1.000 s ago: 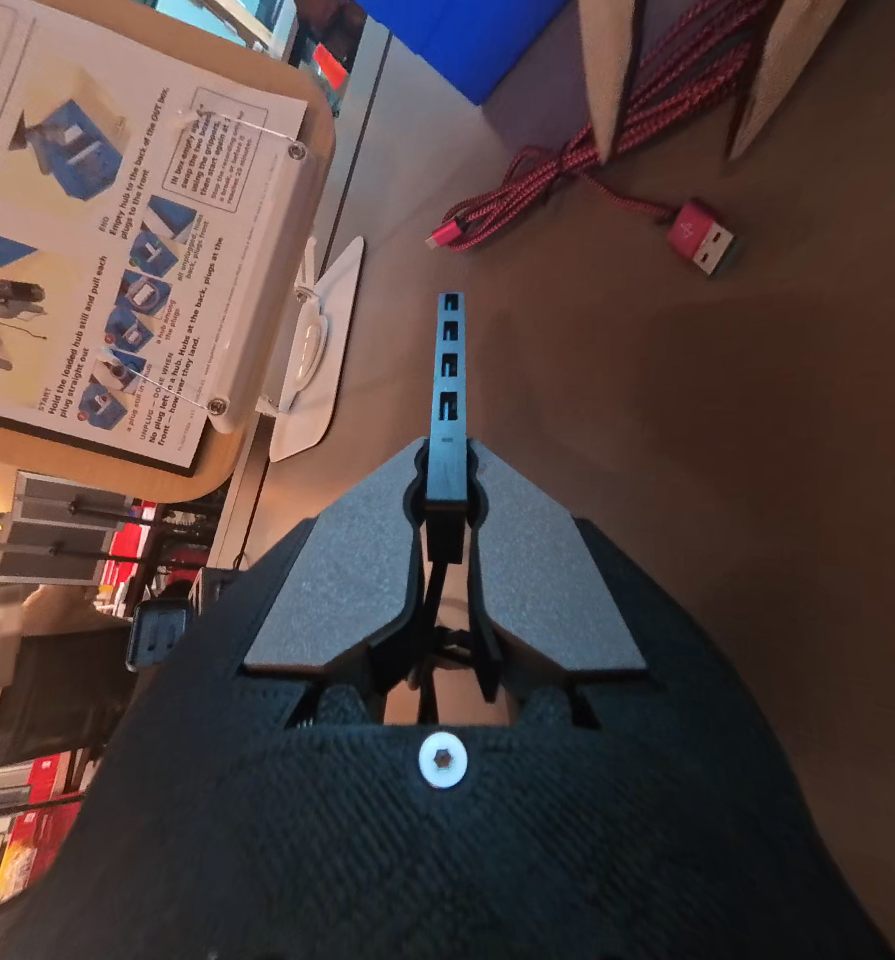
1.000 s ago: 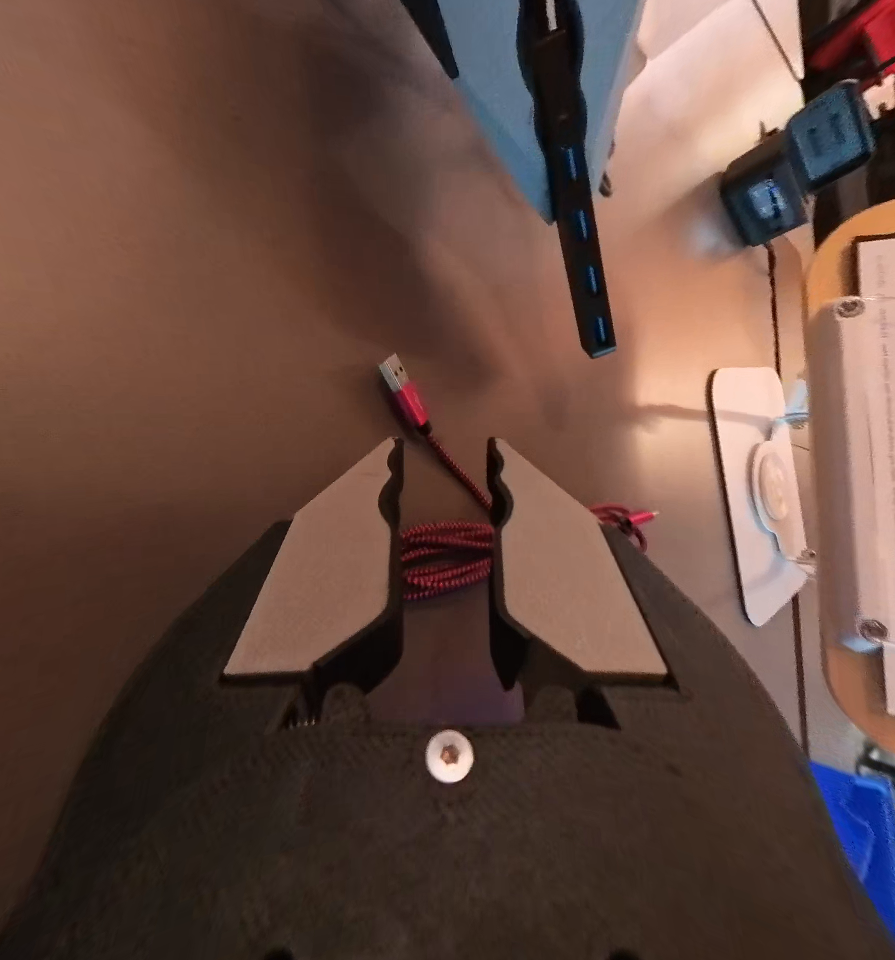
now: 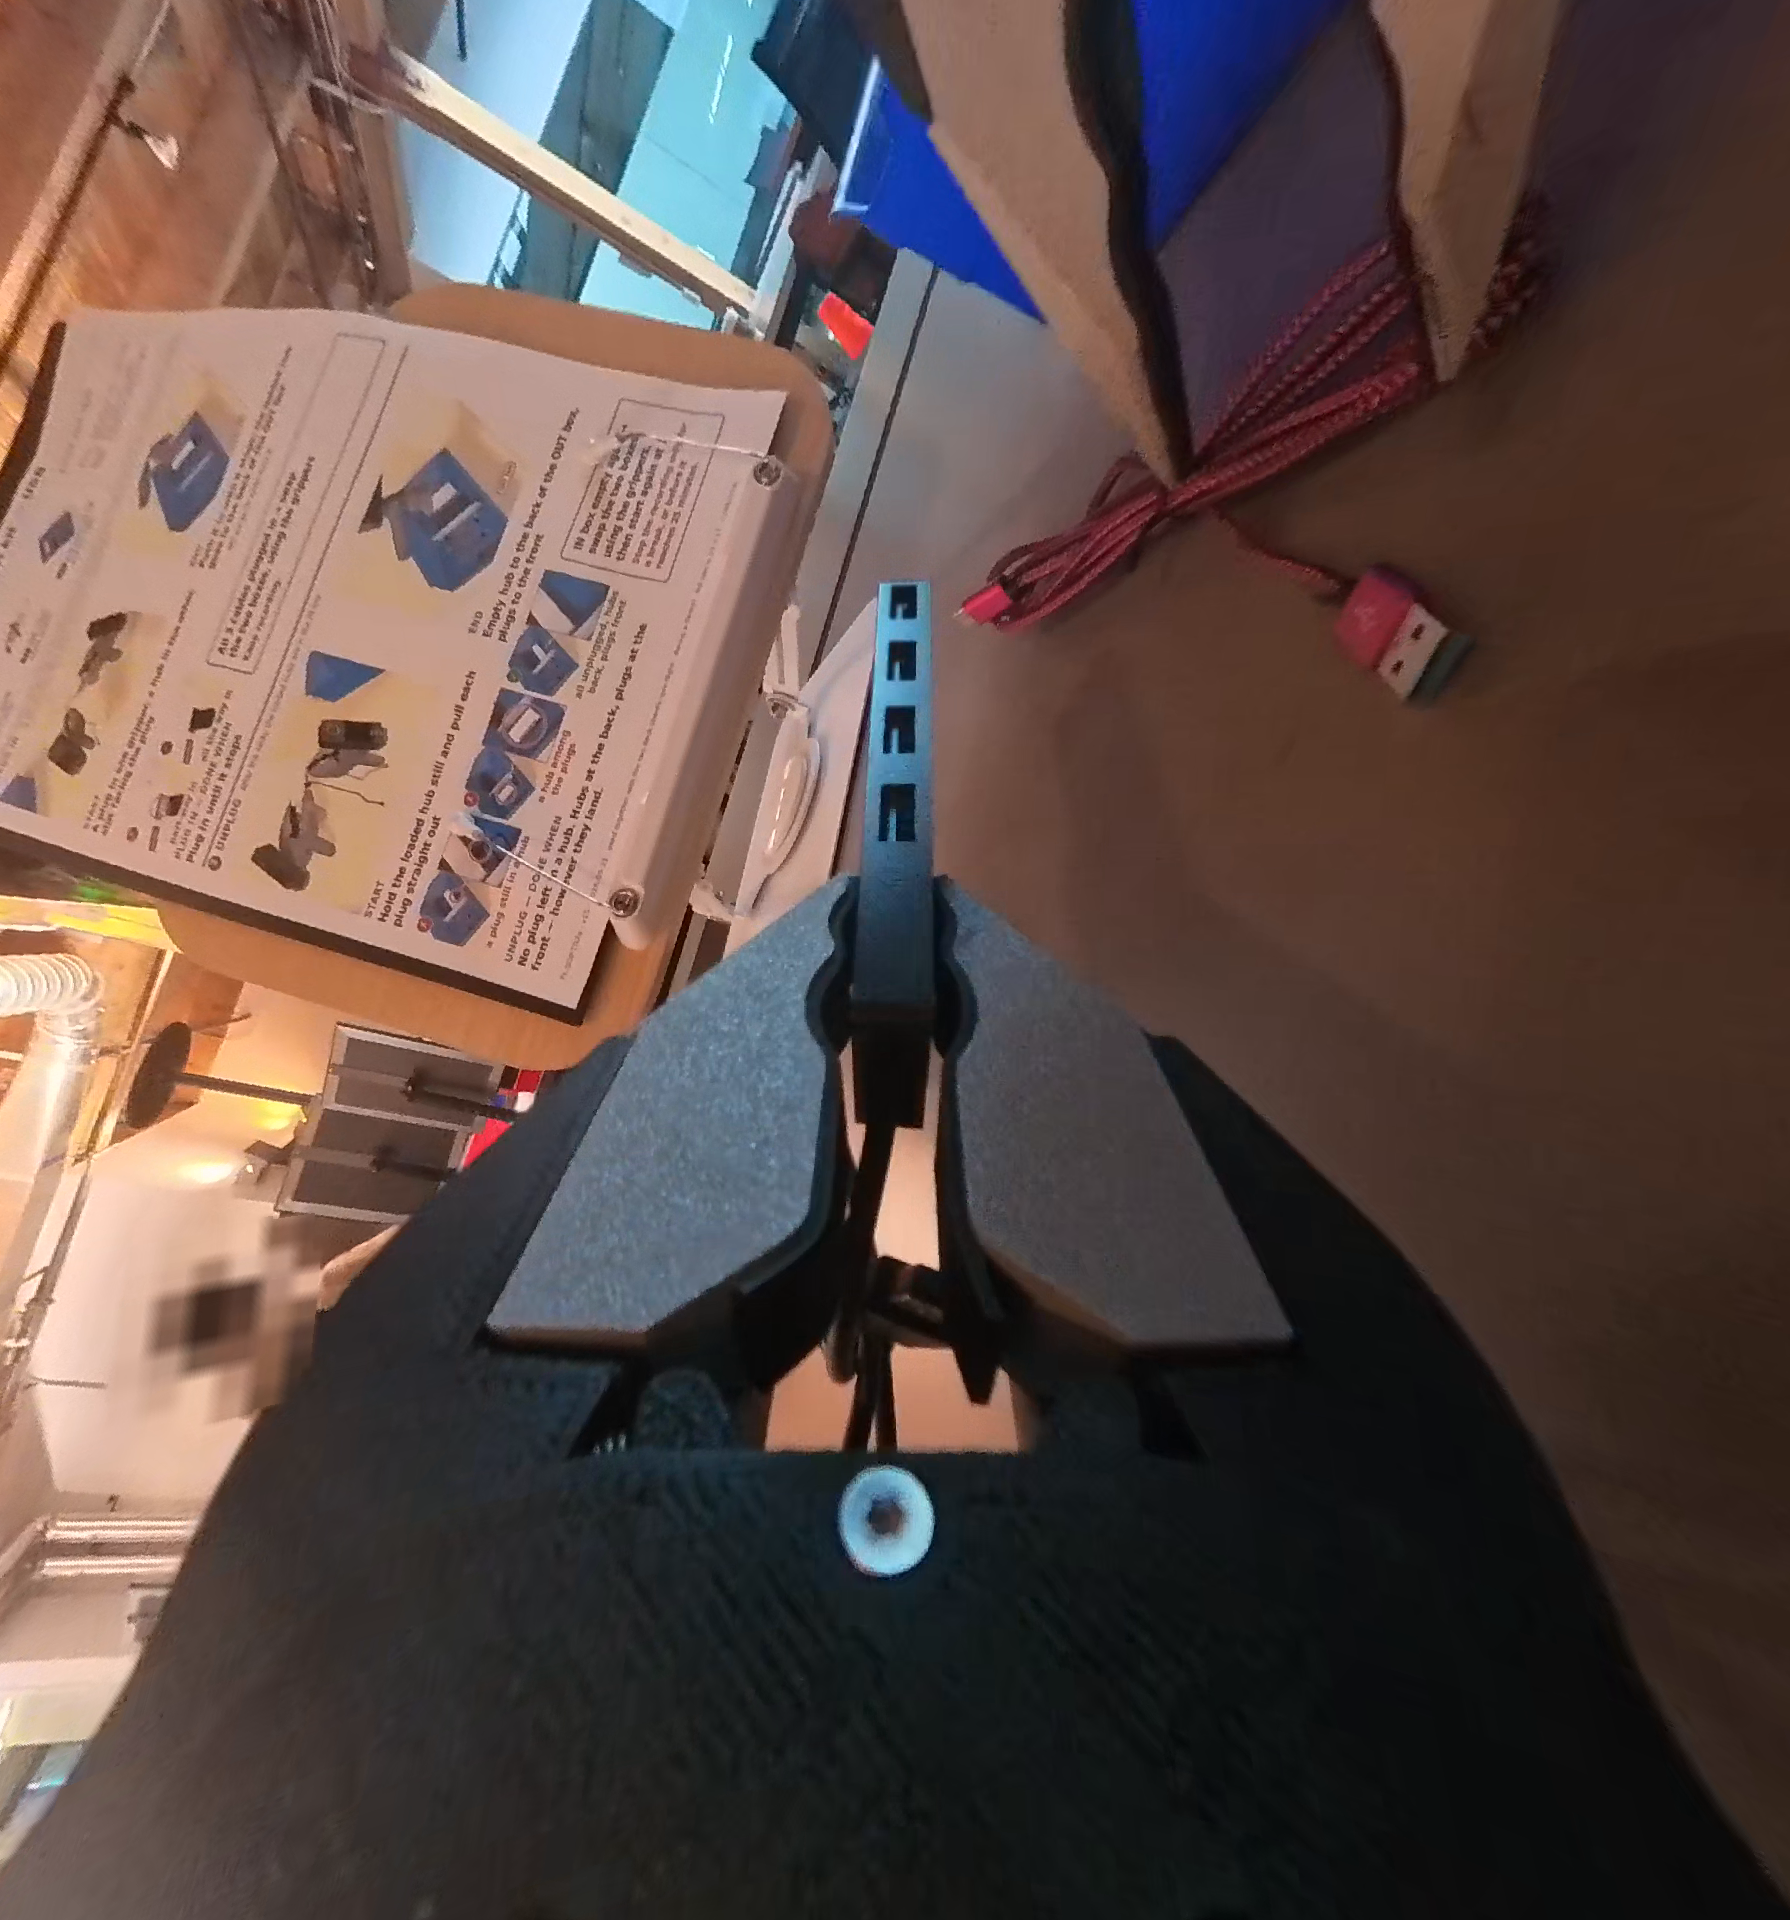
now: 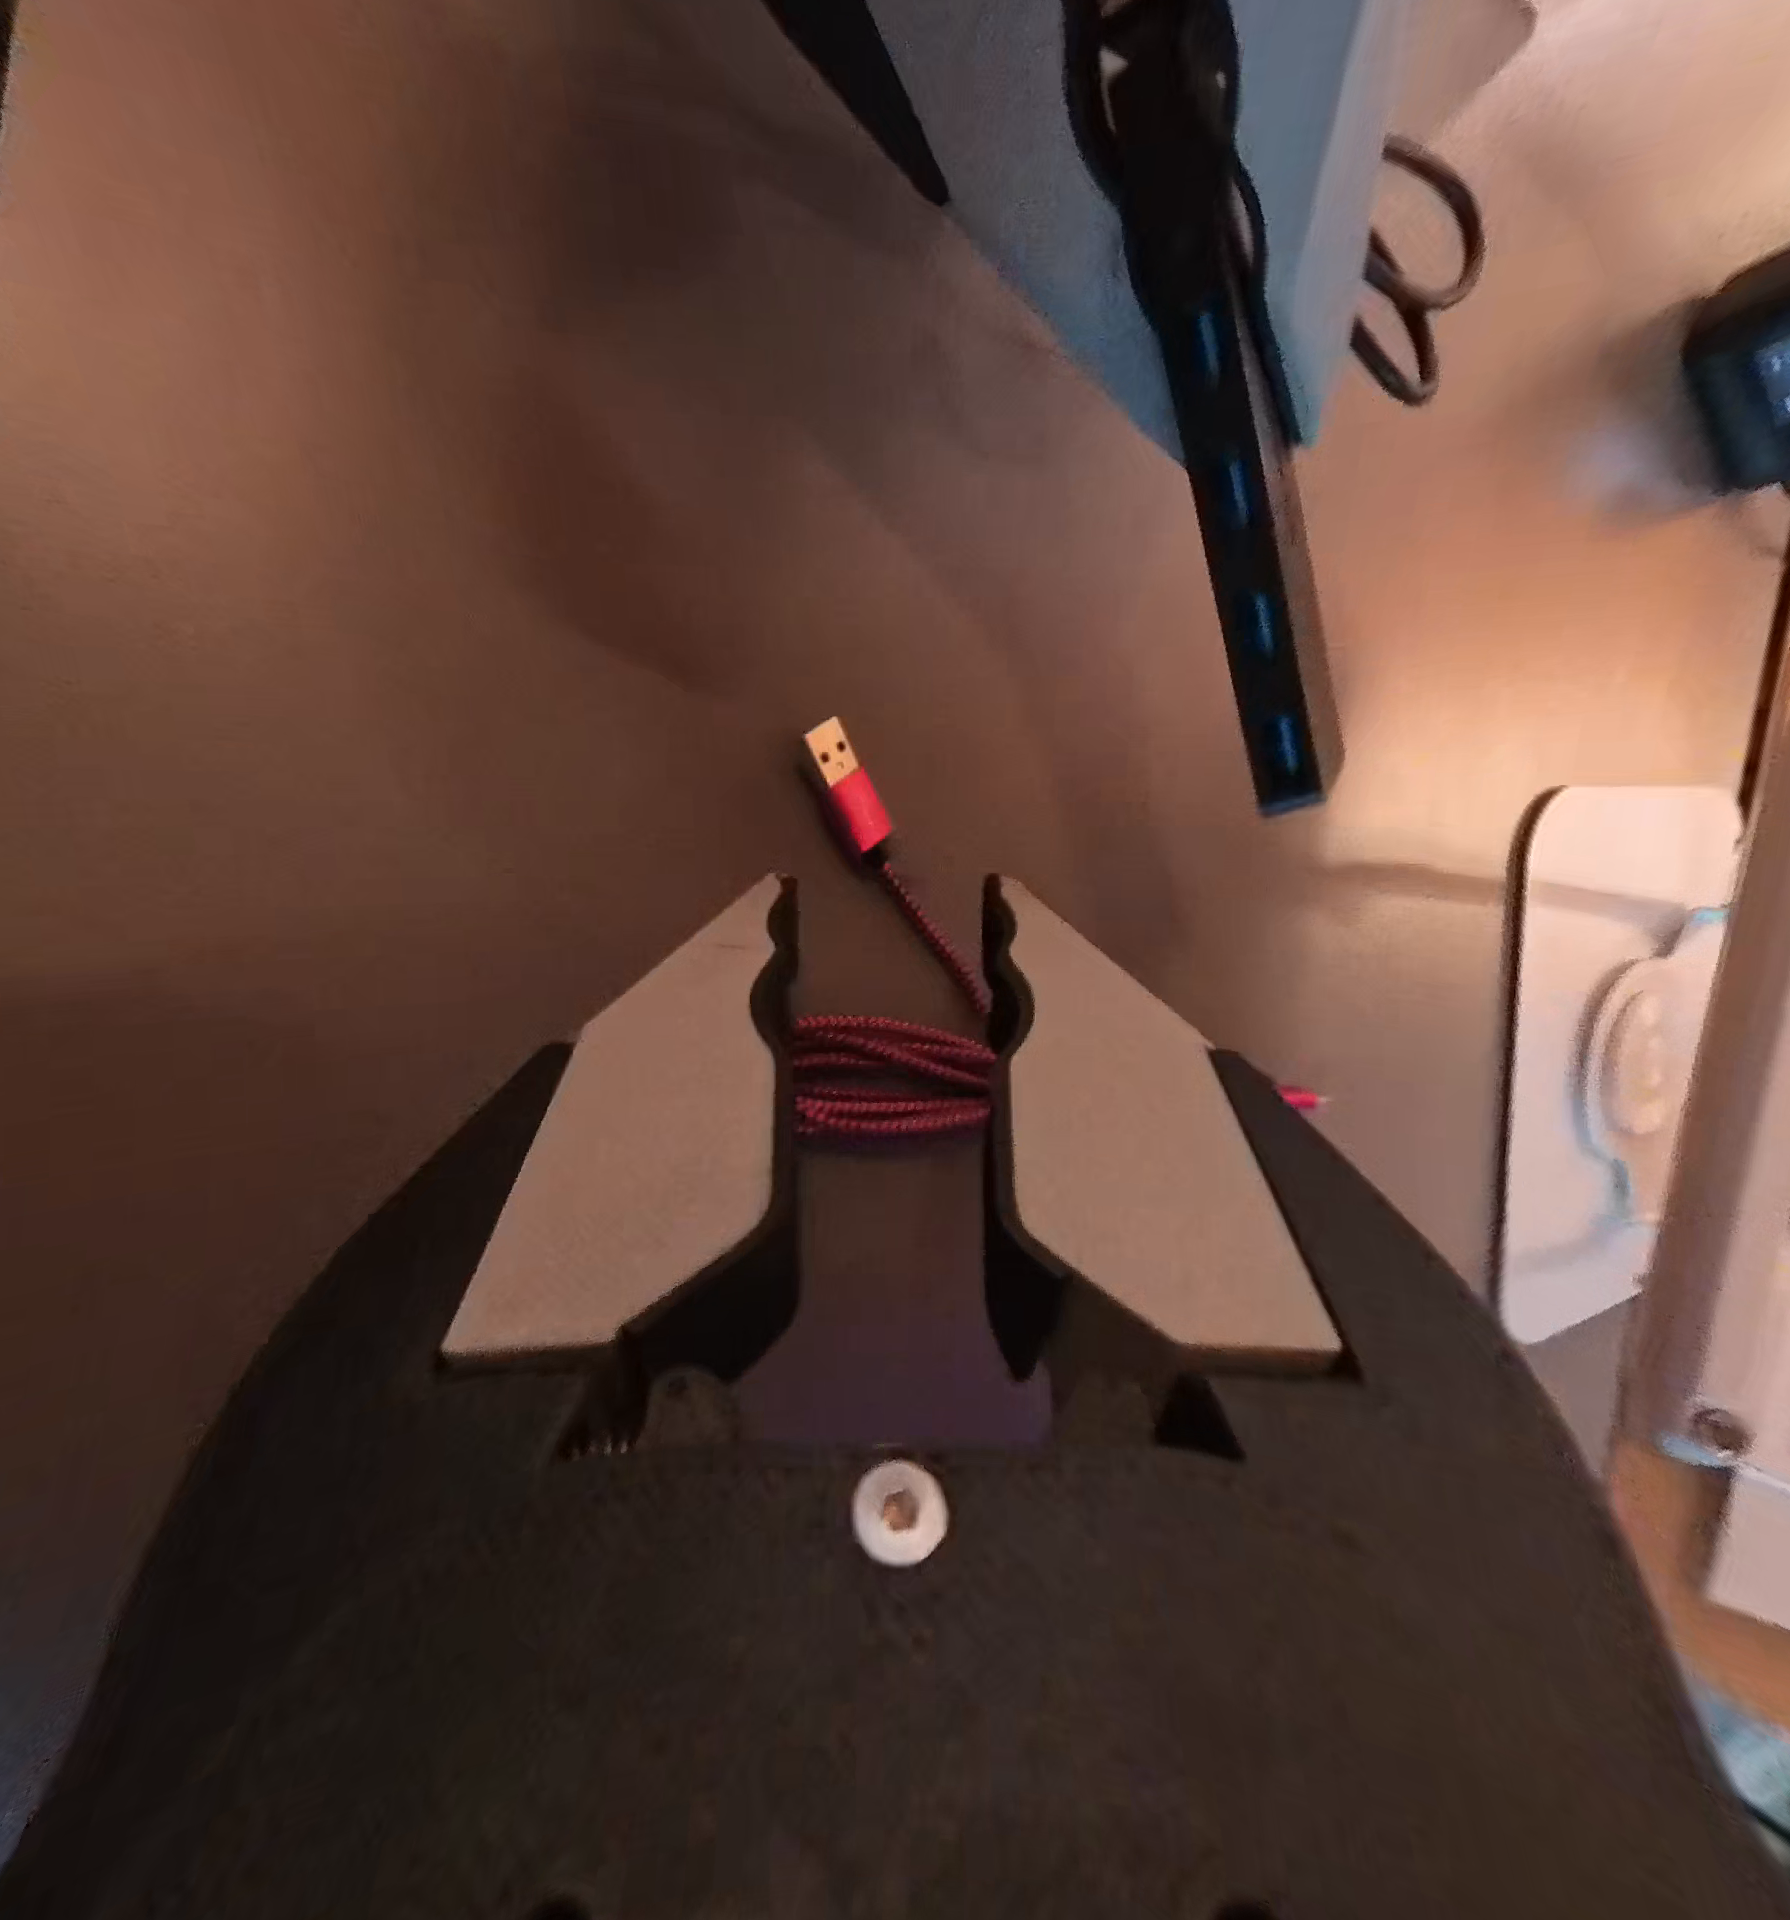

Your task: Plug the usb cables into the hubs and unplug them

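- Closest in on the left side: the left gripper (image 3: 896,914) is clamped on a slim black hub (image 3: 896,748), which pokes straight out past the tips with its row of four ports showing. The hub's black lead runs back between the fingers.
- Right side: the right gripper (image 4: 886,904) has its fingers apart, nothing pinched. It sits over the coiled part of the red braided cable (image 4: 891,1081), so the bundle shows in the gap between the fingers.
- Just past those tips, the cable's red plug (image 4: 849,790) lies flat on the brown table (image 4: 351,623), metal end pointing away from the gripper.
- A bit further out and to the right in the right wrist view, the hub hangs above the table, held up, well apart from the plug.
- Farther back on the left wrist view: a printed instruction sheet (image 3: 351,644) on a wooden board, and a blue bin (image 3: 932,208) at the table's far edge.
- Some blur on the right edge of the right wrist view, so can't make out much there.
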### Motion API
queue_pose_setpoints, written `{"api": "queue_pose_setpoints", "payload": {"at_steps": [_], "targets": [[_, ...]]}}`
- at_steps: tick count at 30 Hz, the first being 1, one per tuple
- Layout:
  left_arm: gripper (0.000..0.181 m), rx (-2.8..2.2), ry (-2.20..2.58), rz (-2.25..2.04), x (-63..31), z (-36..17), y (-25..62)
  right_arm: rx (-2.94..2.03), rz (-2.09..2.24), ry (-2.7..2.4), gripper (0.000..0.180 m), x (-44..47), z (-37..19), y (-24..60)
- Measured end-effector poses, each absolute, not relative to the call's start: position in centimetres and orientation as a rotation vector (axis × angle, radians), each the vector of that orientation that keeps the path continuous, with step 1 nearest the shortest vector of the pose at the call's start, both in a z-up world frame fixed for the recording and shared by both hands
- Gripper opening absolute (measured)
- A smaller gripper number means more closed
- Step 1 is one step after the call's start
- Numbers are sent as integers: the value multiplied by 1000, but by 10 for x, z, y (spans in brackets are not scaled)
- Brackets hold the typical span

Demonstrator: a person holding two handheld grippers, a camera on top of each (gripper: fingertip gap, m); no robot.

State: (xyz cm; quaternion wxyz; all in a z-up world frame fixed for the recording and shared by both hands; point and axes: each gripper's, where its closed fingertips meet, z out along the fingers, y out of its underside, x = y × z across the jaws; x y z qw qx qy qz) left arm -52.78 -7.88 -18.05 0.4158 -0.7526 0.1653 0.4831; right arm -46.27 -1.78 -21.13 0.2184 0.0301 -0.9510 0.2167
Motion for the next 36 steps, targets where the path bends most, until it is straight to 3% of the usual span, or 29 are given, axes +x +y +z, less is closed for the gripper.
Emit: {"api": "queue_pose_setpoints", "payload": {"at_steps": [5,14,20,27,36], "targets": [[8,-1879,377,1224,-533,-175,-84,302,360,-2600,29,-473,-220,-27],[7,-1856,379,1226,-531,-169,-86,384,301,-2709,37,-473,-238,-24],[8,-1865,392,1222,-529,-170,-86,384,414,-2781,11,-474,-246,-32],[8,-1855,376,1232,-531,-167,-86,188,551,-2757,9,-486,-244,-37],[9,-1903,417,1371,-541,-175,-88,-292,1044,-2799,5,-473,-239,-46]]}}
